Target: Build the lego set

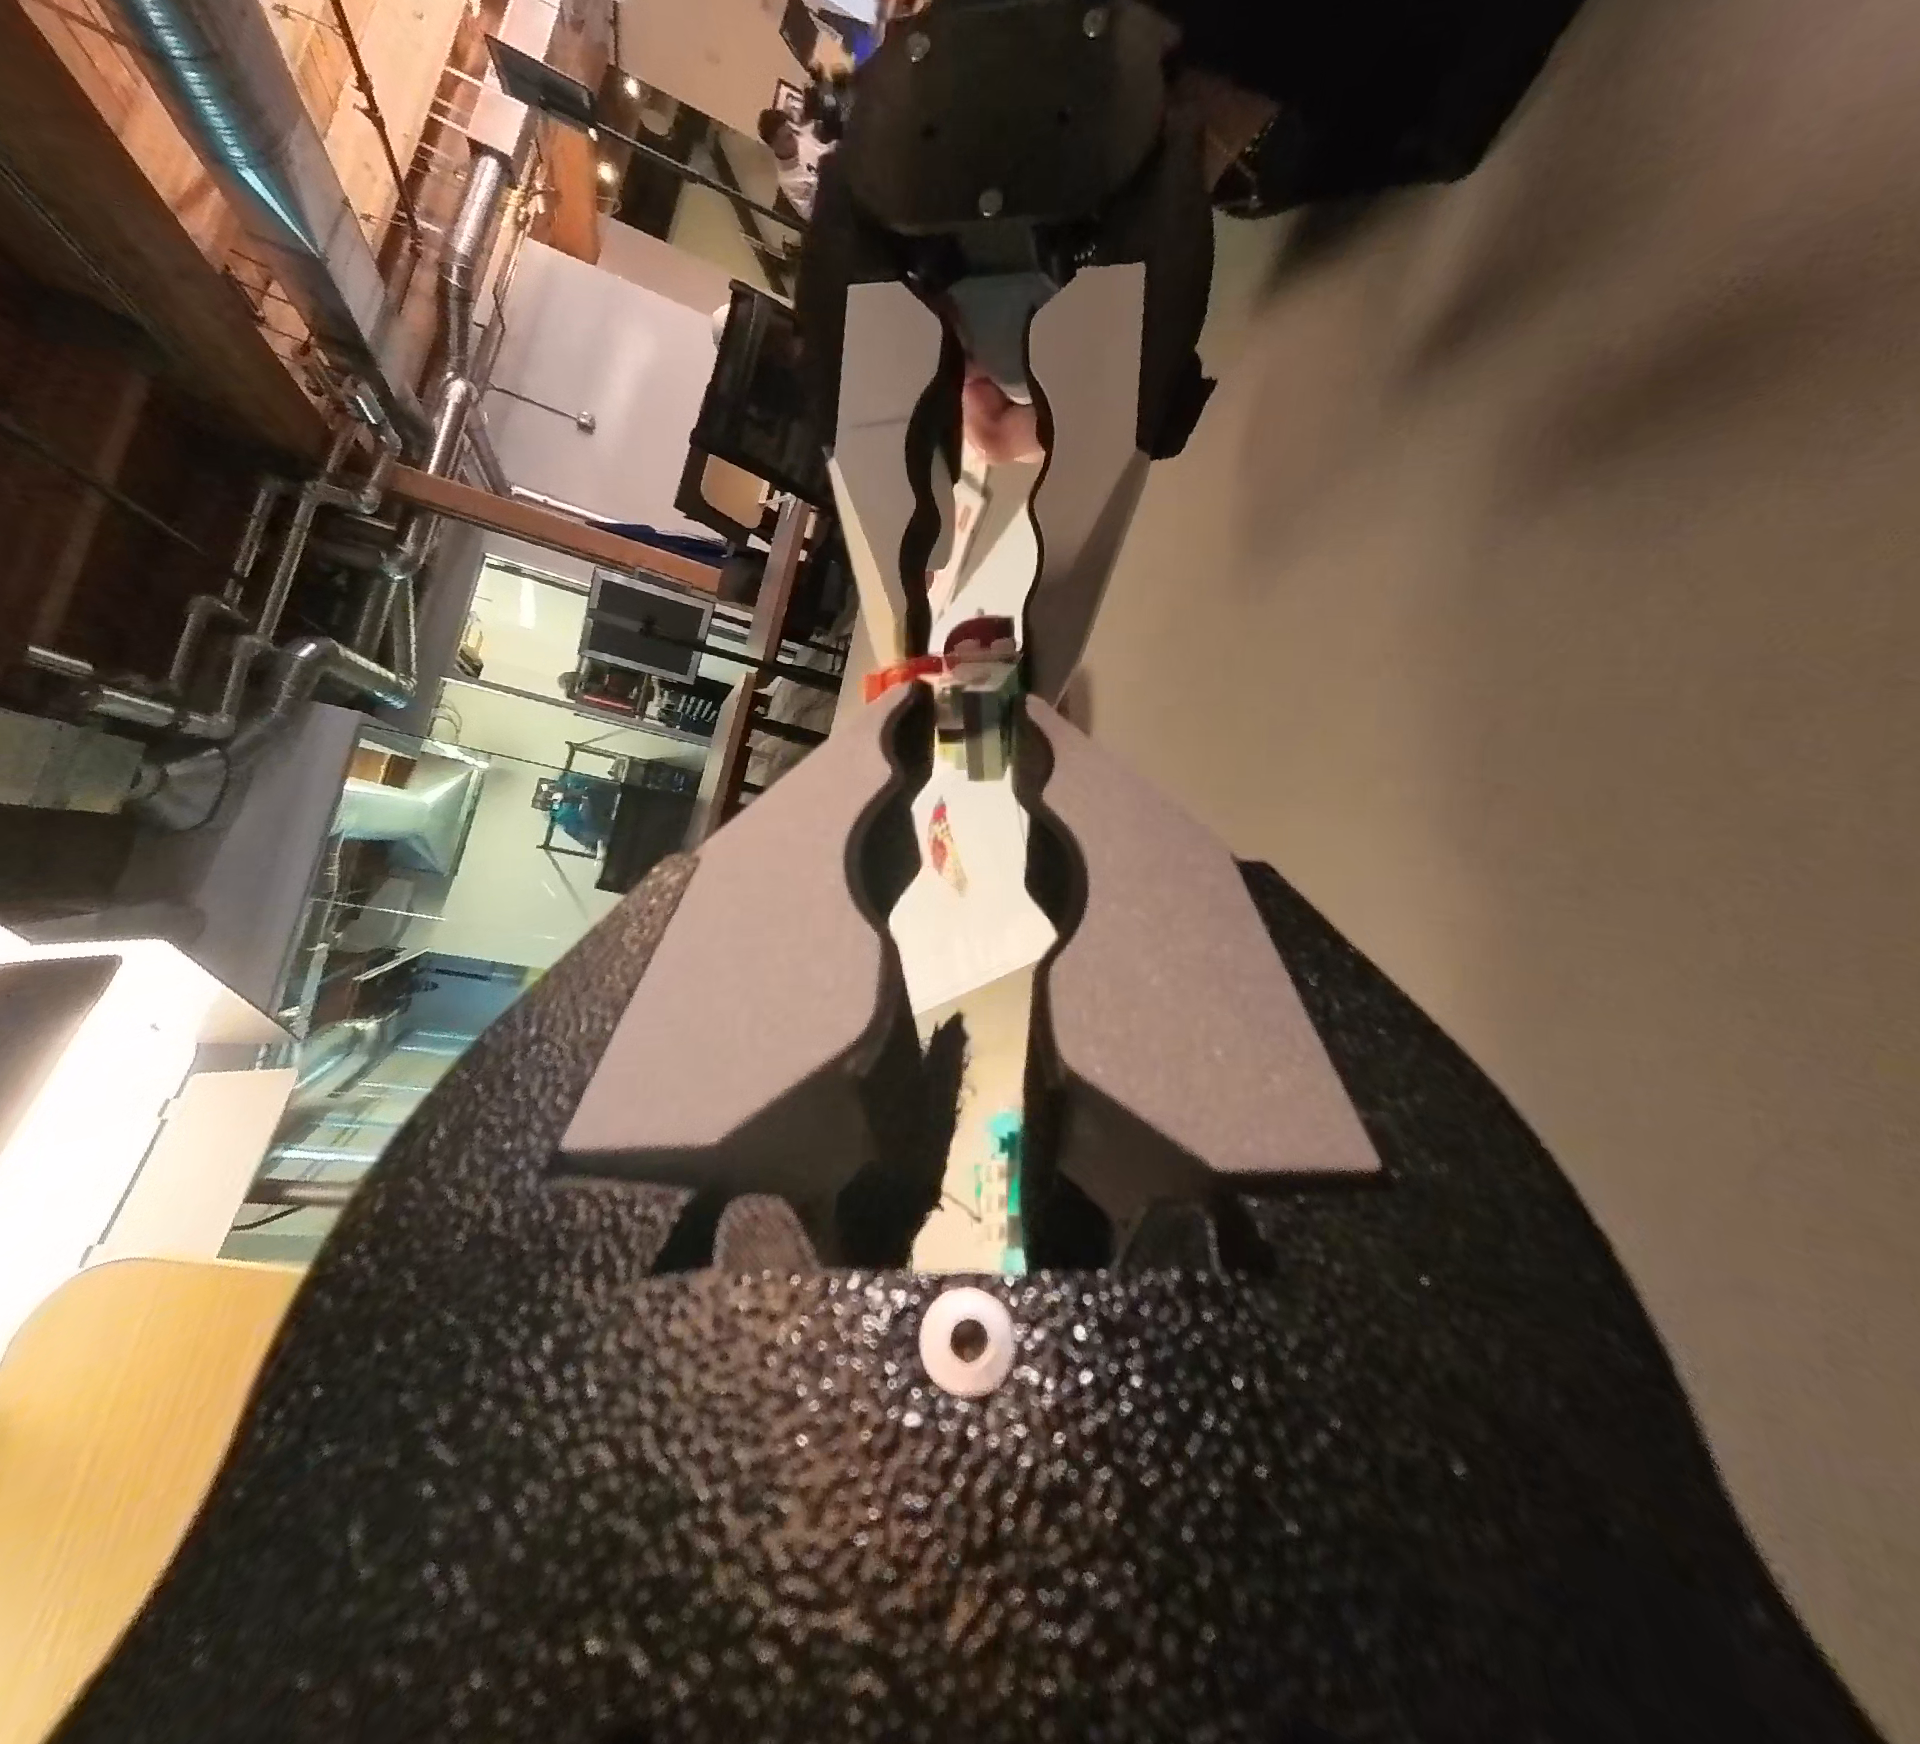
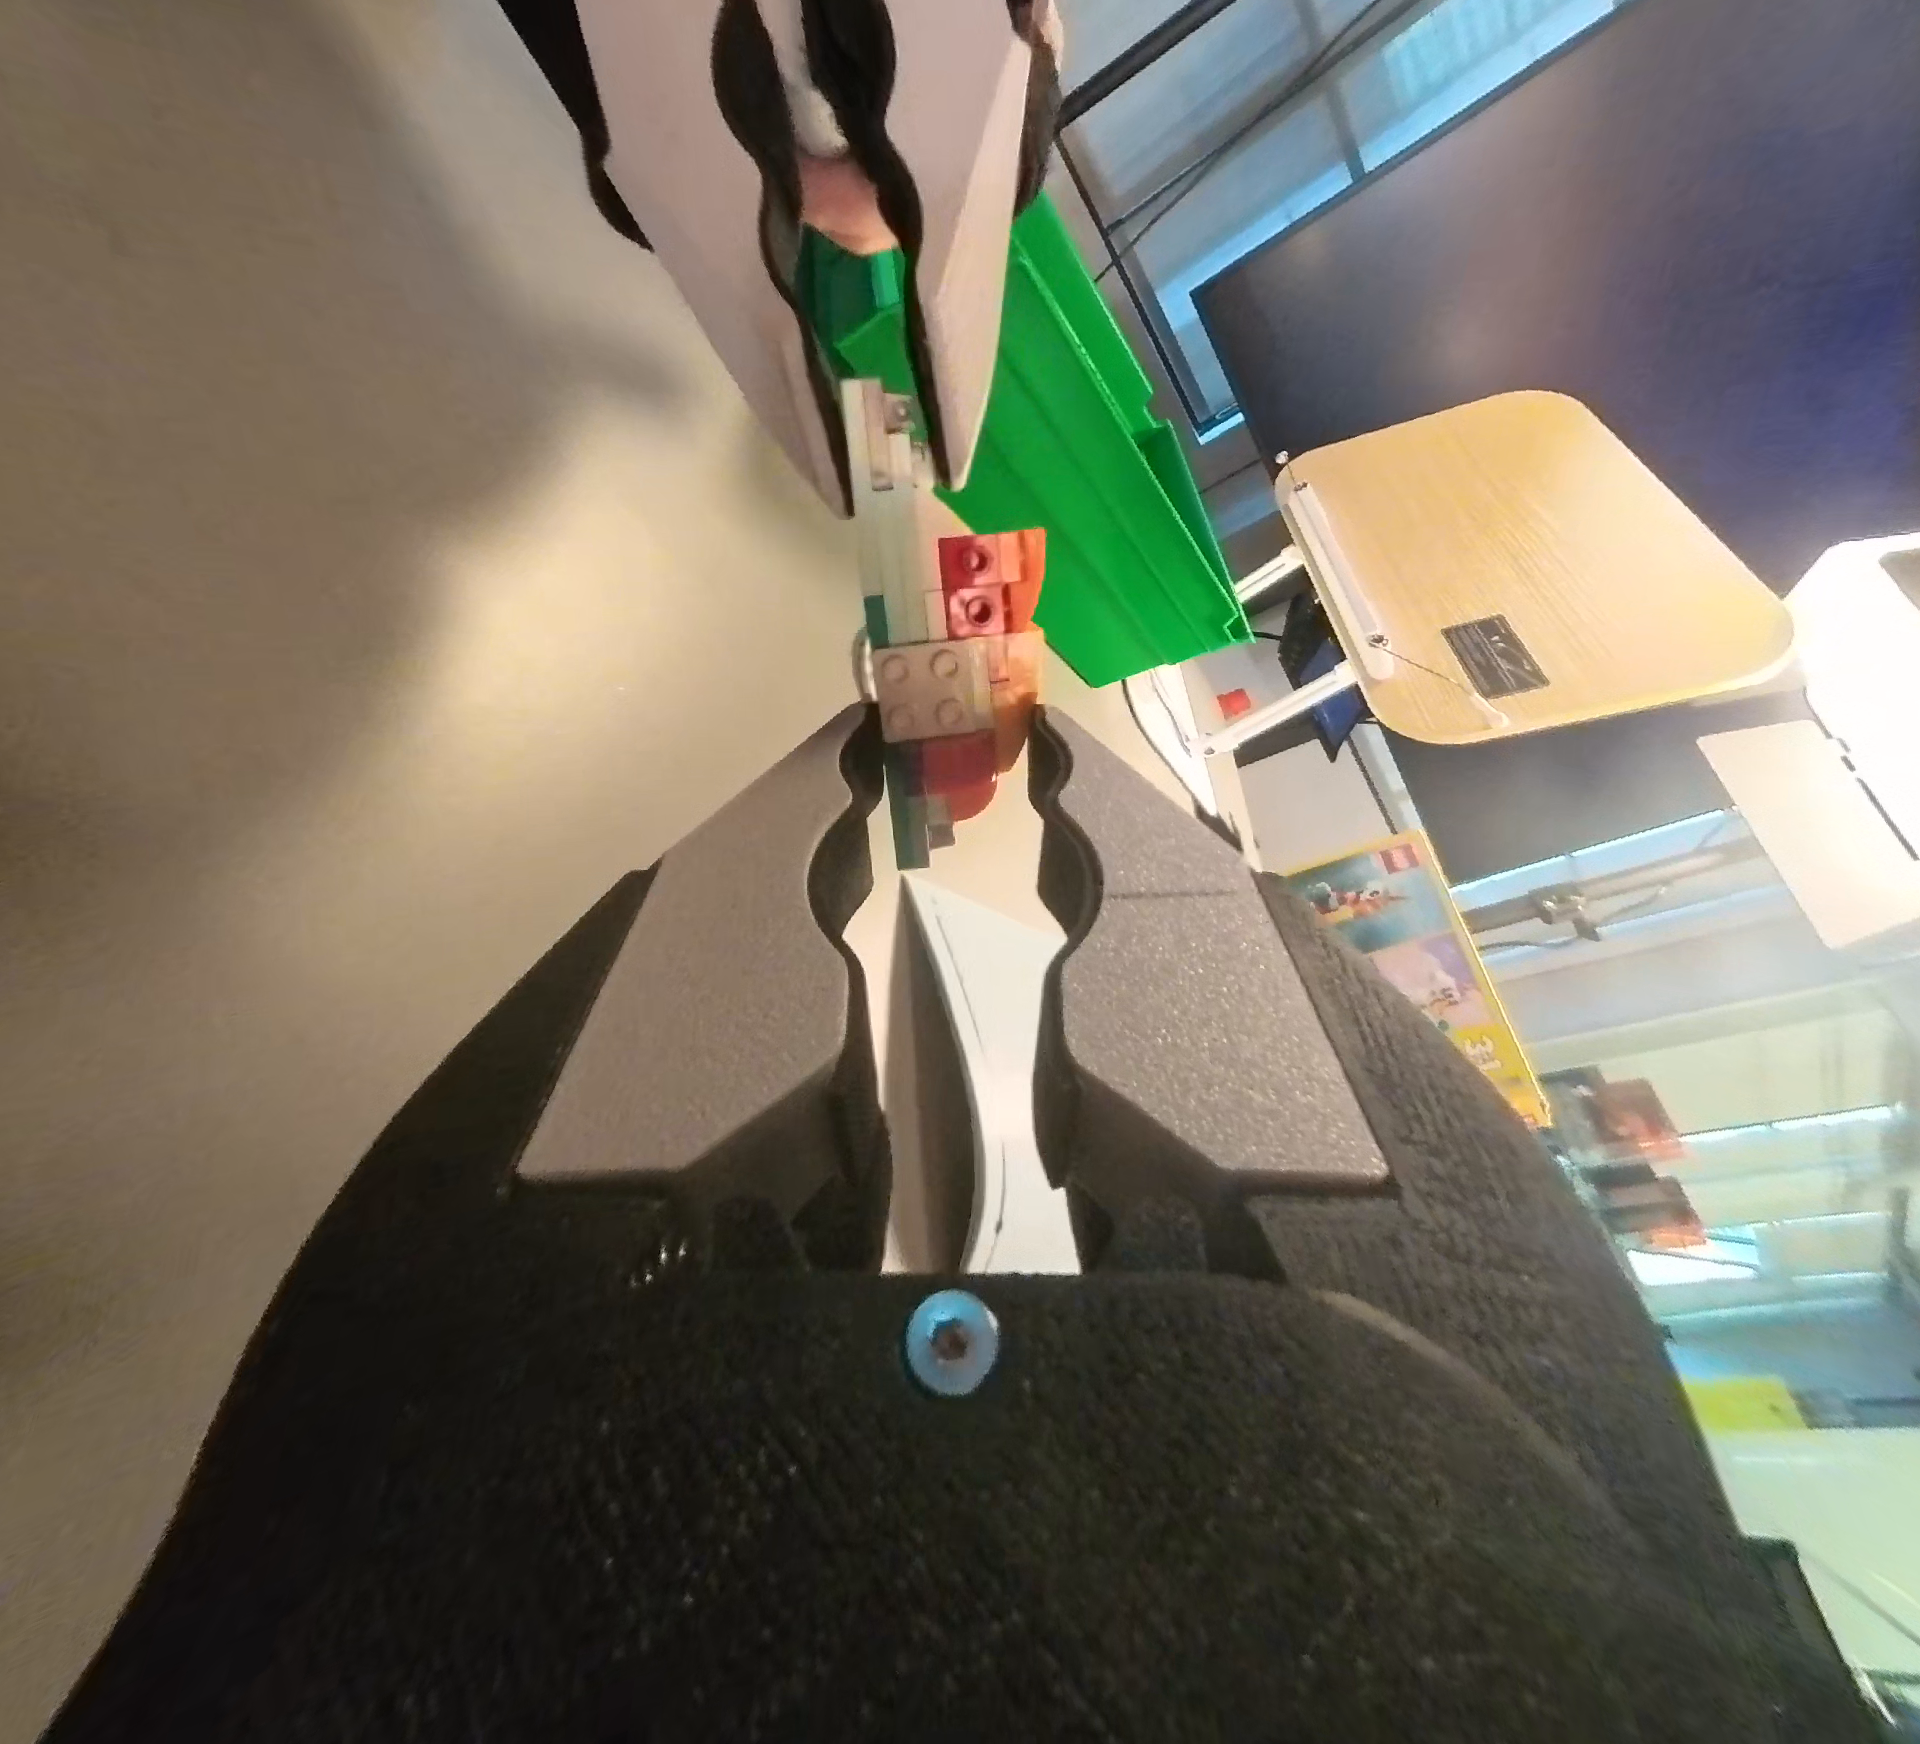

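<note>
A small lego model [image 2: 935,655] of white, grey, red, orange and green bricks is held in the air between my two grippers, which face each other tip to tip. My right gripper [image 2: 951,723] is shut on its grey and red end. My left gripper [image 2: 894,473] is shut on its white and grey end. In the left wrist view the model [image 1: 977,707] sits between my left gripper's tips [image 1: 971,712], and the right gripper [image 1: 971,650] closes on it from the far side. A hand shows behind each far gripper.
The beige table [image 2: 364,551] lies beside the grippers. A green bin [image 2: 1081,489] stands behind the model. A white instruction booklet [image 1: 977,905] lies on the table. A wooden chair seat [image 2: 1538,551], a dark monitor [image 2: 1558,240] and a lego box [image 2: 1392,946] are beyond the edge. My right fingertips sit around 4 cm from my left ones.
</note>
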`<state>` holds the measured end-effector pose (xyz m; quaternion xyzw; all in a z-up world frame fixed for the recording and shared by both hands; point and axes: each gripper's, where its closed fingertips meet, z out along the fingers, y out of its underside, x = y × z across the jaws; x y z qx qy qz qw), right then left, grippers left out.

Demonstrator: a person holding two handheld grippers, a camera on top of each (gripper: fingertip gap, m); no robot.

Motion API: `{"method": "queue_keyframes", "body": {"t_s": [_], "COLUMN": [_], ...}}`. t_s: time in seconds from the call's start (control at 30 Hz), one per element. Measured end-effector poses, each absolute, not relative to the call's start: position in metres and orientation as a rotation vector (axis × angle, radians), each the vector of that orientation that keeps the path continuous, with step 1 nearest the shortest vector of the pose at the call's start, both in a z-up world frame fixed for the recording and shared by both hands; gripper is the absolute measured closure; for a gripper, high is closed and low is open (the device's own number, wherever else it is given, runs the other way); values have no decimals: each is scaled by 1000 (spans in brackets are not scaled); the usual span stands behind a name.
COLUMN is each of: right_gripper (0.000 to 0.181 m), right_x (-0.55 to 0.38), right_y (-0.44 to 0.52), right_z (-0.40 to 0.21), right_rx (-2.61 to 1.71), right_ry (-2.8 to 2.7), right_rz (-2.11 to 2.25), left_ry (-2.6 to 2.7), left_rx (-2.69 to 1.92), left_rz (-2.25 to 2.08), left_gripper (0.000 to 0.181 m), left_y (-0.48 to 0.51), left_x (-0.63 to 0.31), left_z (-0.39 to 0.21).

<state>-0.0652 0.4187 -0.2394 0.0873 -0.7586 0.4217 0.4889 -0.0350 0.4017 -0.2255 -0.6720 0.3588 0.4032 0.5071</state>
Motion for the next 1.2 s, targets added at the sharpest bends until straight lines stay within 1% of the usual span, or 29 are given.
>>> {"method": "queue_keyframes", "body": {"t_s": [0.33, 0.5, 0.6, 0.7, 1.0, 1.2], "right_gripper": [154, 140, 143, 151, 153, 153], "right_x": [-70, -64, -63, -64, -65, -60], "right_y": [421, 412, 408, 408, 409, 406], "right_z": [-234, -225, -224, -225, -230, -249], "right_rx": [186, 247, 277, 291, 295, 367], "right_ry": [-1798, -1708, -1670, -1655, -1729, -1863], "right_rz": [980, 940, 887, 851, 793, 730], "left_ry": [852, 830, 845, 845, 973, 1100], "left_rx": [-1661, -1695, -1697, -1697, -1728, -1764], "left_rz": [1028, 1033, 1028, 1032, 1092, 1076], "left_gripper": [170, 170, 170, 170, 169, 168], "left_y": [403, 406, 408, 408, 410, 407], "left_x": [-43, -49, -47, -47, -47, -41], "left_z": [-225, -227, -229, -228, -233, -250]}}
